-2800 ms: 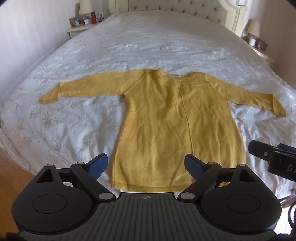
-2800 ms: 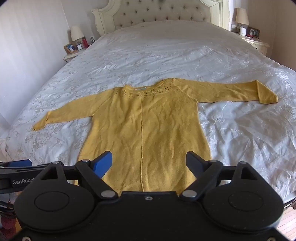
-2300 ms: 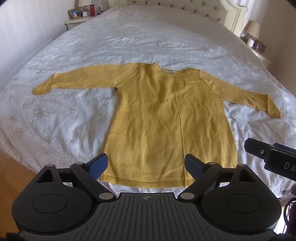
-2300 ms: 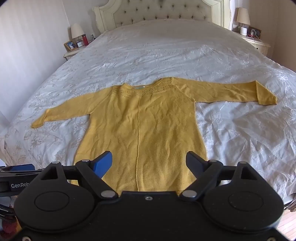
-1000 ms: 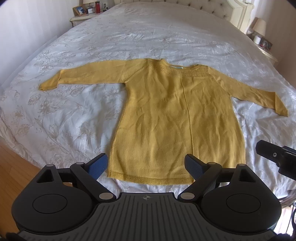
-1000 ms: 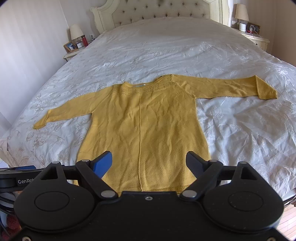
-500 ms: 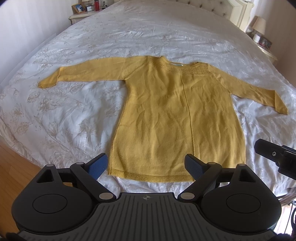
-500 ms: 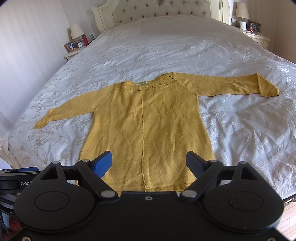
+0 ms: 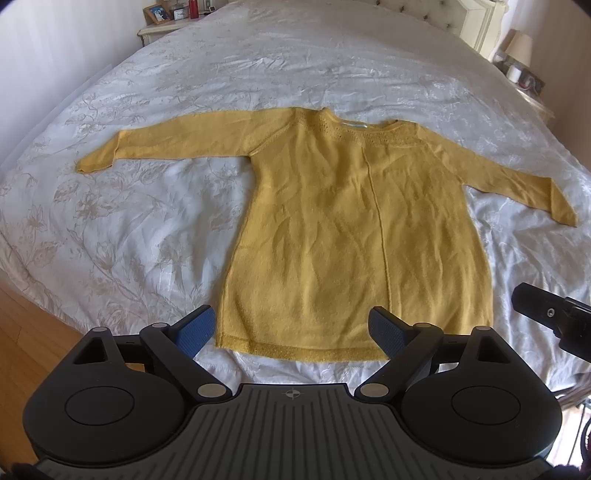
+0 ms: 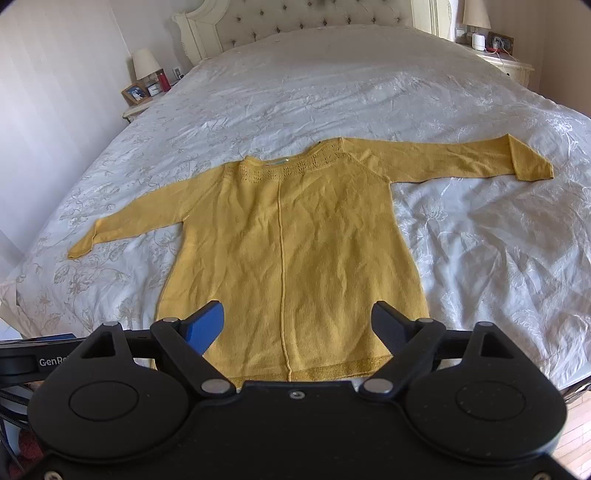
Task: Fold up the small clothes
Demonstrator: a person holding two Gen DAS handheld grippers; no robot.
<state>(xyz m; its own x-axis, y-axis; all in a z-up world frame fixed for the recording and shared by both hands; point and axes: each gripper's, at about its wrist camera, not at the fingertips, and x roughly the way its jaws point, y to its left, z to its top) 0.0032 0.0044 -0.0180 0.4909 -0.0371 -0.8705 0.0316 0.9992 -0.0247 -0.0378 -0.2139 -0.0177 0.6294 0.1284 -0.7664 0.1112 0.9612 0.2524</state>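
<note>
a yellow sweater (image 9: 351, 236) lies flat and face up on a white bedspread (image 9: 184, 74) with a pale floral pattern, both sleeves stretched out to the sides and the neckline toward the headboard (image 10: 295, 18). in the left wrist view the garment fills the centre, its hem at about 6 o'clock just past the fingertips, one cuff out at 9 o'clock and the other at 3 o'clock. a raised seam runs straight down the middle of the body from collar to hem.

the left gripper (image 9: 291, 330) hangs above the hem with its jaws spread wide and nothing between them (the blue pads (image 9: 195, 328) are clear of the fabric). the right gripper (image 10: 297, 325) is likewise released, its jaws wide apart over the lower part of the sweater, gripping nothing. in the left wrist view a black part of the right tool shows at 4 o'clock, beside the sweater's lower corner.

in the right wrist view a nightstand (image 10: 140, 107) with a lamp (image 10: 146, 62) and a framed photo (image 10: 135, 93) stands at 11 o'clock, and a second nightstand (image 10: 513, 68) with a lamp at 1 o'clock. wooden floor (image 9: 33, 354) shows at 8 o'clock in the left wrist view.
</note>
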